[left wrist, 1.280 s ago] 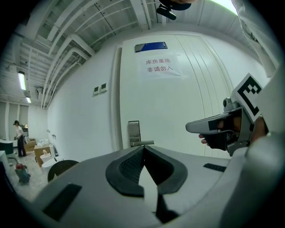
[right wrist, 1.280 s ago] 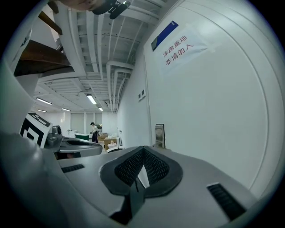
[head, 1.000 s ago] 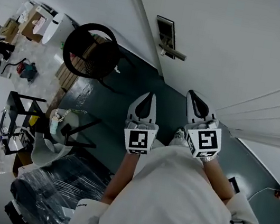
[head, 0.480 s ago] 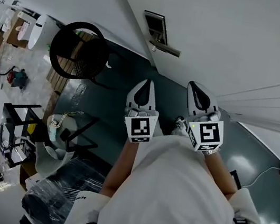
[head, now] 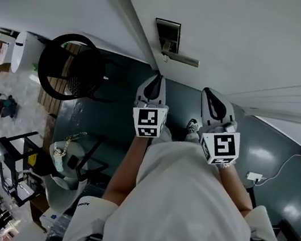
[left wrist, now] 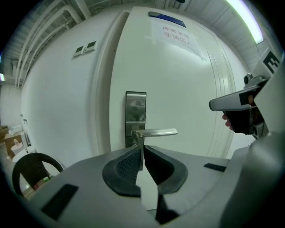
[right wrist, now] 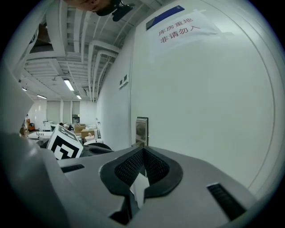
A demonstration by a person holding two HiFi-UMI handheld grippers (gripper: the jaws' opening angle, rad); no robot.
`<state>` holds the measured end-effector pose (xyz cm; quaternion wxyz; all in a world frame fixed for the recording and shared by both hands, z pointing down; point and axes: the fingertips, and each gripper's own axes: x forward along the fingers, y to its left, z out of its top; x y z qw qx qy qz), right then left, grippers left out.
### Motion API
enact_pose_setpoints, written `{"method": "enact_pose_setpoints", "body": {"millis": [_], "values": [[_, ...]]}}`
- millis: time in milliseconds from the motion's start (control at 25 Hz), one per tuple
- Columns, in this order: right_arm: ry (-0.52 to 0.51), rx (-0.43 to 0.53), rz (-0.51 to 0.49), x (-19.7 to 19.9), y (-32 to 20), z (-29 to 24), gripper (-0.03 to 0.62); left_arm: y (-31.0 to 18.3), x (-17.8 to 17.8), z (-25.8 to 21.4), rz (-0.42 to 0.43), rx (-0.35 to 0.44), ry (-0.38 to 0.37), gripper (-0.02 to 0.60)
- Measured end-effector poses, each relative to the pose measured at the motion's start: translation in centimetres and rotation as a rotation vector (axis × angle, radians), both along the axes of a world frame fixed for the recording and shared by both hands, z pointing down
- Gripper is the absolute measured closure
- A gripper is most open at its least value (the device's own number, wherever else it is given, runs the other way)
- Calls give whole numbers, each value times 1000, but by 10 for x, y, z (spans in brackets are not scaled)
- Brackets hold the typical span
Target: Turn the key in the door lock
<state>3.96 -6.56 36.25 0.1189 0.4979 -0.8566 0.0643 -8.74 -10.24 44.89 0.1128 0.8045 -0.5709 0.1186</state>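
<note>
White shirt (head: 181,209), grey tongs (left wrist: 143,149), black ribbed pads (left wrist: 127,167), marker cubes (head: 149,122)

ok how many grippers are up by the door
2. The left gripper points at the lever handle; the right gripper is beside it on its right, facing plain door. Both are fully in view.

I see a white door (left wrist: 191,80) with a silver lock plate (left wrist: 135,111) and a silver lever handle (left wrist: 158,132). Its white sign (right wrist: 180,29) has red characters under a blue strip (right wrist: 164,17). My left gripper (left wrist: 142,153) and right gripper (right wrist: 143,153) are grey with black dimpled pads (left wrist: 127,167) and black-and-white chequered marker cubes (head: 149,121). On the left, a black chair (head: 70,68) stands on a dark blue-grey floor (head: 116,117).
</note>
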Motion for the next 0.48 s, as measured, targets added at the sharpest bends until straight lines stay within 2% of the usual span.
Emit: {"method": "enact_pose_setpoints", "body": {"millis": [160, 240, 280, 480], "values": [[16, -2, 61, -7, -6, 1, 602, -23, -8, 18, 27, -38, 74, 563], [25, 0, 96, -7, -8, 0, 602, -33, -6, 23, 48, -50, 111, 476], [29, 0, 115, -6, -9, 0, 602, -38, -5, 26, 57, -58, 126, 454], [52, -6, 166, -8, -12, 6, 602, -60, -2, 55, 57, -126, 167, 449]]}}
